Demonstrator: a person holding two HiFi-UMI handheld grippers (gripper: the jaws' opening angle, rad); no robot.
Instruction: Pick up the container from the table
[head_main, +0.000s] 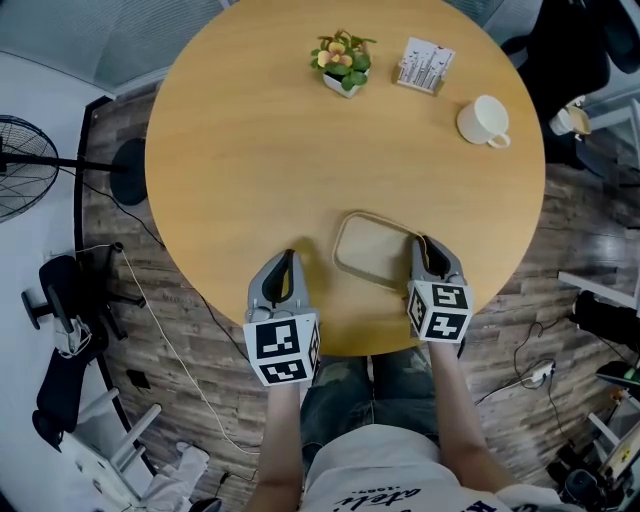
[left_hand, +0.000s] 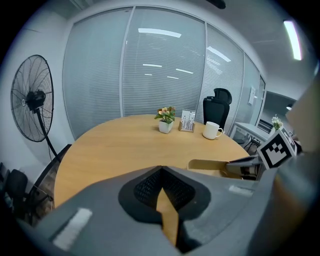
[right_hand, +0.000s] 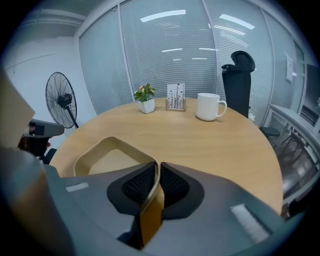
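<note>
1. Right gripper (right_hand: 156, 167): jaws pinched on the right-hand wall of the container (head_main: 375, 250).
2. Container: shallow, beige, rounded-rectangle, near the front edge of the round wooden table (head_main: 240, 170), between the two grippers.
3. Left gripper (left_hand: 161, 172): jaws together, nothing between them, over the table edge left of the container, not touching it.
4. Far side: potted plant (head_main: 342, 62), card holder (head_main: 425, 65), white mug (head_main: 484, 121).

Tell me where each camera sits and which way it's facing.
Head view: on the person's head, looking down at the table; both forearms, left tongs and right tongs show.
Left gripper view: on the left tongs, facing across the table toward the plant; its shut jaws show.
Right gripper view: on the right tongs, facing the mug; jaws clamp the container rim.
Shared: all show the mug.
</note>
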